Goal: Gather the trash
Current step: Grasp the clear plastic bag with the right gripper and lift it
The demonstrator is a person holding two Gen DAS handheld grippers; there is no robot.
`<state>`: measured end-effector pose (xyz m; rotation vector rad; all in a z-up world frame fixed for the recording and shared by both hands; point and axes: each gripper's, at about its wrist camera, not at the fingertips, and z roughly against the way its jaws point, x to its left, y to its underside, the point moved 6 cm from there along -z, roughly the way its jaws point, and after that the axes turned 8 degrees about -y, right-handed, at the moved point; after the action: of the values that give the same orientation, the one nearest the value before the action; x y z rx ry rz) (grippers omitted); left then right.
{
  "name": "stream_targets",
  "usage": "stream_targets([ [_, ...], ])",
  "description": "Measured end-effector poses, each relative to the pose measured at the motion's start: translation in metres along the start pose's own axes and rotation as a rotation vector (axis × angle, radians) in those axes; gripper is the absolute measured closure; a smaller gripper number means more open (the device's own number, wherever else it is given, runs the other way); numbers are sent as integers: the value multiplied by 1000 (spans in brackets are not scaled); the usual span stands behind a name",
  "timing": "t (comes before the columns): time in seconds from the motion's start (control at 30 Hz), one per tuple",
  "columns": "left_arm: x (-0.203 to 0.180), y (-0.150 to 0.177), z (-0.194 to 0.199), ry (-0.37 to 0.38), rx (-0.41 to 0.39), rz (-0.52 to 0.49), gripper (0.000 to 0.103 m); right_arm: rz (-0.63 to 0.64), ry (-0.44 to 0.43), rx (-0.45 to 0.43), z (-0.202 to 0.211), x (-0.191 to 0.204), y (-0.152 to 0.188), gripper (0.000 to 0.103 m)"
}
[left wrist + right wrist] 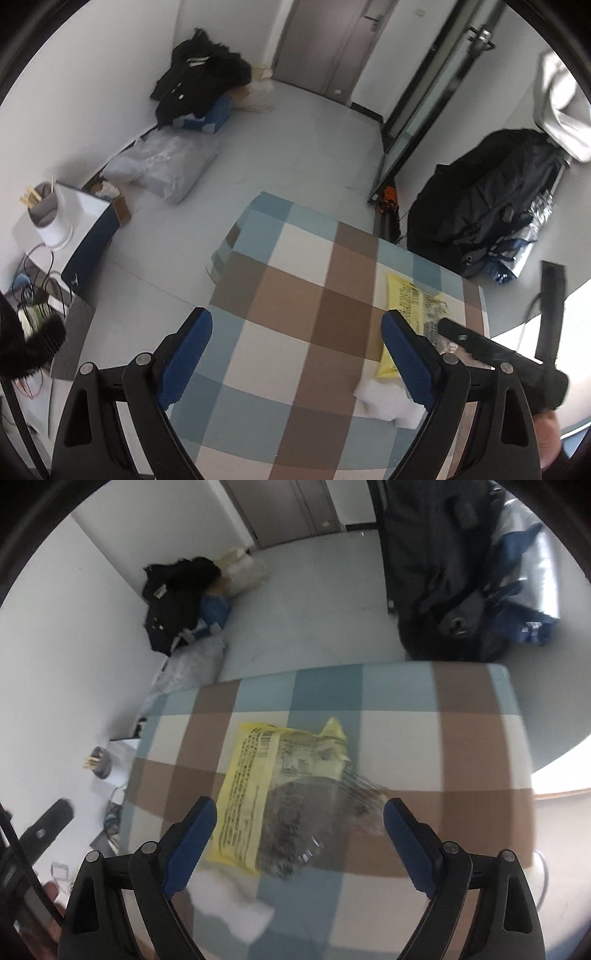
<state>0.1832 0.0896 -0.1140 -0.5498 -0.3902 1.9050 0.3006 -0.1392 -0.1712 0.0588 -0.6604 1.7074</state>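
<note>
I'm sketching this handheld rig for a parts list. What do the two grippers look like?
Both look alike. The left gripper and the right gripper each have two black plastic linkage arms with triangular cut-outs and round silver pivot pins. Their fingers carry ribbed blue pads on the inner faces. Seen from the left wrist view, the right gripper's body is plain black. No markings, cables or sleeves show clearly.

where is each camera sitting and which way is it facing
Left wrist: on the left hand-held gripper, angled down across the checked table toward the door; its open blue fingers show, and the right hand-held gripper enters at right.
Right wrist: on the right hand-held gripper, angled down over the yellow wrapper; its open fingers frame it.
Shared: table, yellow wrapper, white tissue, black clothes pile.
</note>
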Motion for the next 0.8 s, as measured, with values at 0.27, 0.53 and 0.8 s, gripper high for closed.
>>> stream_targets([
  [0.27,16,-2,-6,-30,3,16,12,98,108,76,-47,22,9,8],
  [0.53,22,-2,-9,-31,22,43,12,274,203,68,-63,39,16,6],
  [0.8,20,1,-12,-57,28,27,12,362,178,56,-54,45,18,46],
])
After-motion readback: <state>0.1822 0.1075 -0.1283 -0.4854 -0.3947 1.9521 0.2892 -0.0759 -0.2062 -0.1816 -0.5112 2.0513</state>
